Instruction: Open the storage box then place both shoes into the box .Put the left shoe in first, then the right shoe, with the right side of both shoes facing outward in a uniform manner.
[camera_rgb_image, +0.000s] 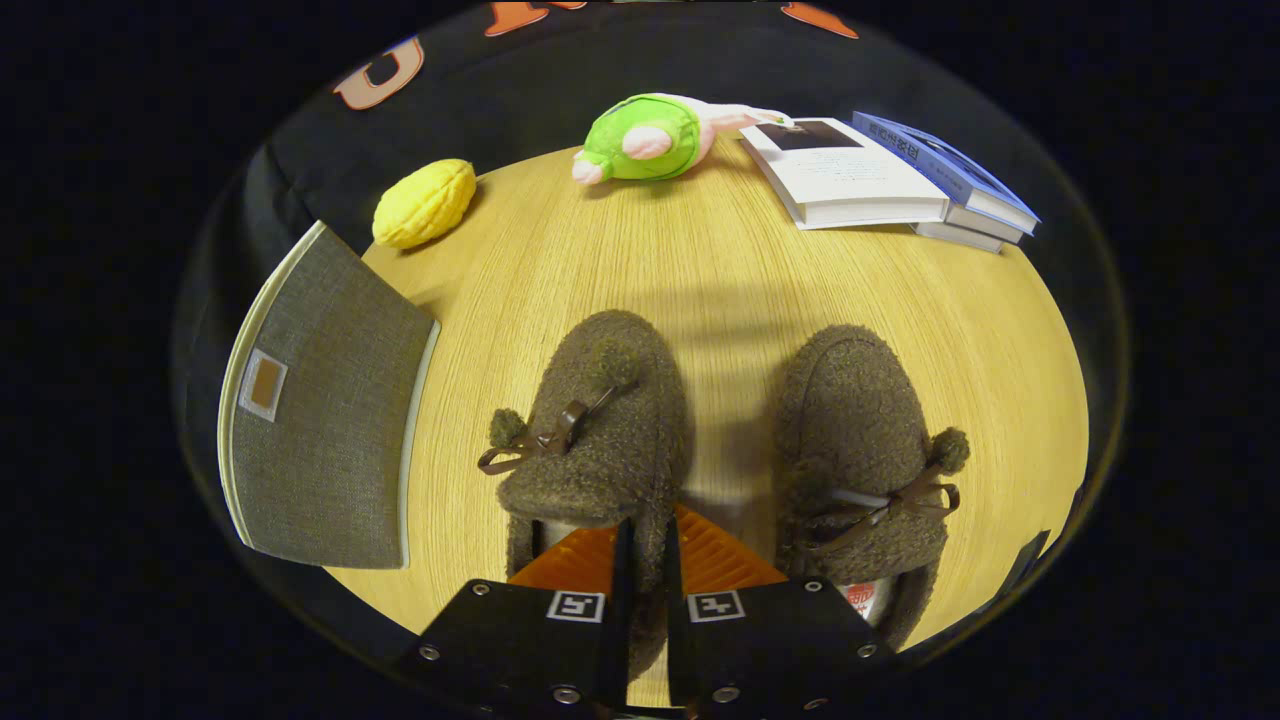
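Note:
Two brown fuzzy shoes with pompoms and bows stand side by side on the wooden table (720, 260), toes pointing away from me. My gripper (645, 560) is shut on the left-hand shoe (600, 420). It pinches the shoe's inner side wall near the opening, with one finger inside the shoe and the other in the gap between the shoes. The right-hand shoe (860, 430) sits free just right of the fingers. A grey fabric storage box (320, 420) with a small tag stands left of the shoes. I see only its grey fabric face and cannot tell whether it is open.
At the far side of the table lie a yellow plush toy (425, 203), a green and pink plush toy (650, 138), and a stack of books (860, 175) with blue ones (960, 185) beside it. Black cloth walls surround the table.

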